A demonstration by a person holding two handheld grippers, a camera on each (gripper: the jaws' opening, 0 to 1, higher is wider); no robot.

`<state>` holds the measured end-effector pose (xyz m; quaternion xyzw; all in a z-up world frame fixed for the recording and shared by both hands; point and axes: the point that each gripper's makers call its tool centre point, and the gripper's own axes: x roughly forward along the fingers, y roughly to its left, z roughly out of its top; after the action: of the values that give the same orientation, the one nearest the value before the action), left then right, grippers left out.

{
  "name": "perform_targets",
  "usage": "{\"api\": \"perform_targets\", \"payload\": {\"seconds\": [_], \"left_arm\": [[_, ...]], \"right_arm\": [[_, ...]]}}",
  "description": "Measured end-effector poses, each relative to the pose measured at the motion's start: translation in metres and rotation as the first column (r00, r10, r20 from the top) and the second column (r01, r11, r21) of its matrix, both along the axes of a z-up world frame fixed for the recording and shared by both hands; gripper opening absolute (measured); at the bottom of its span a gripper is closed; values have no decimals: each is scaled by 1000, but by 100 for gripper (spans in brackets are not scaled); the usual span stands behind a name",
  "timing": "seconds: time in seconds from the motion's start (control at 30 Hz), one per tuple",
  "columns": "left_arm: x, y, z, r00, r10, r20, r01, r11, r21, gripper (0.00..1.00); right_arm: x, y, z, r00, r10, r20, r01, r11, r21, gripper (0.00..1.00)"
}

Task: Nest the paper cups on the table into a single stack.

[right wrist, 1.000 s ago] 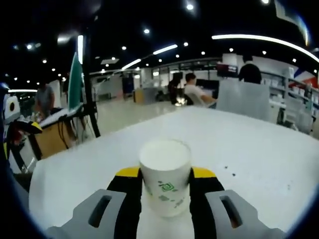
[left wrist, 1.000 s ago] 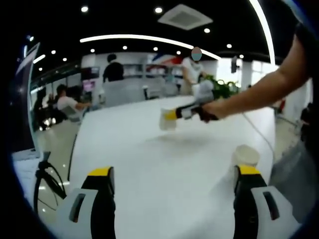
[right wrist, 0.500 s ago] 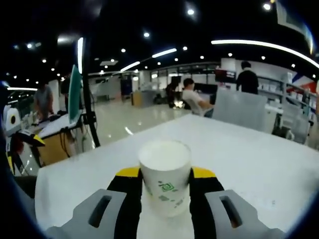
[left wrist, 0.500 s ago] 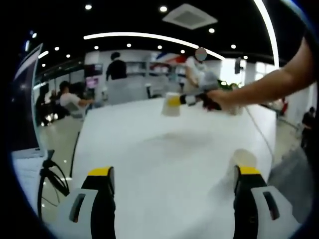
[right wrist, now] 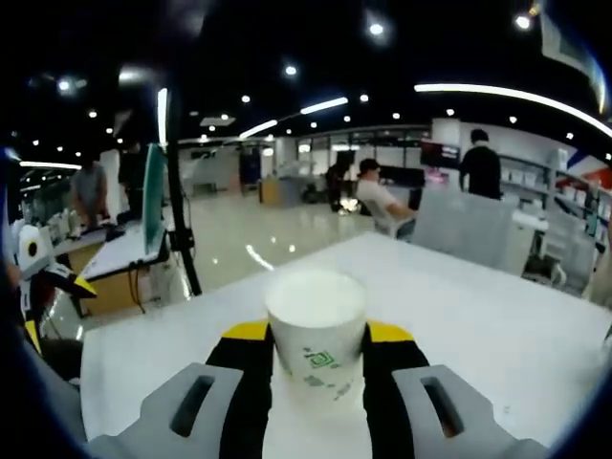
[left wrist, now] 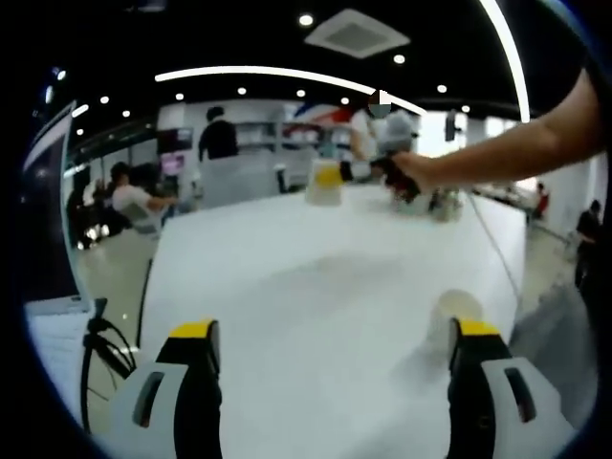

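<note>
wide white table [left wrist: 287, 287] under both tools. left gripper [left wrist: 330, 368] spread wide, holding nothing, above the tabletop, second paper cup [left wrist: 449, 320] just beside its right jaw. right gripper [right wrist: 316, 349] clamped on an upright white paper cup [right wrist: 316, 330], raised off the table.

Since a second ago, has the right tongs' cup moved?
Yes. In the left gripper view, the cup in the right tongs has risen from over the table up to its far edge.

Two paper cups [left wrist: 325, 182] [left wrist: 457, 308], two grippers [left wrist: 330, 368] [right wrist: 316, 356], one white table [left wrist: 306, 277]
</note>
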<state>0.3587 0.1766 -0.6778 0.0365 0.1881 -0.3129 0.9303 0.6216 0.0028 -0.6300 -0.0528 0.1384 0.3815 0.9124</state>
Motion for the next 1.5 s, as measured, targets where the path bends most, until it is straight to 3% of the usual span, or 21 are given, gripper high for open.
{"api": "perform_targets", "payload": {"seconds": [0.53,1.0,1.5], "left_arm": [[0,-7,17,999,-16,38,16,1000,8,99],[-9,-7,20,1000,-7,28,8,1000,-22,99],[-23,-15,19,999,-39,28,39,999,-11,99]], "right_arm": [[-10,-7,18,1000,-18,-6,18,1000,-6,33],[-27,-8,25,1000,-14,-14,14,1000,2,33],[-56,-9,27,1000,-8,-16,8,1000,-7,33]]}}
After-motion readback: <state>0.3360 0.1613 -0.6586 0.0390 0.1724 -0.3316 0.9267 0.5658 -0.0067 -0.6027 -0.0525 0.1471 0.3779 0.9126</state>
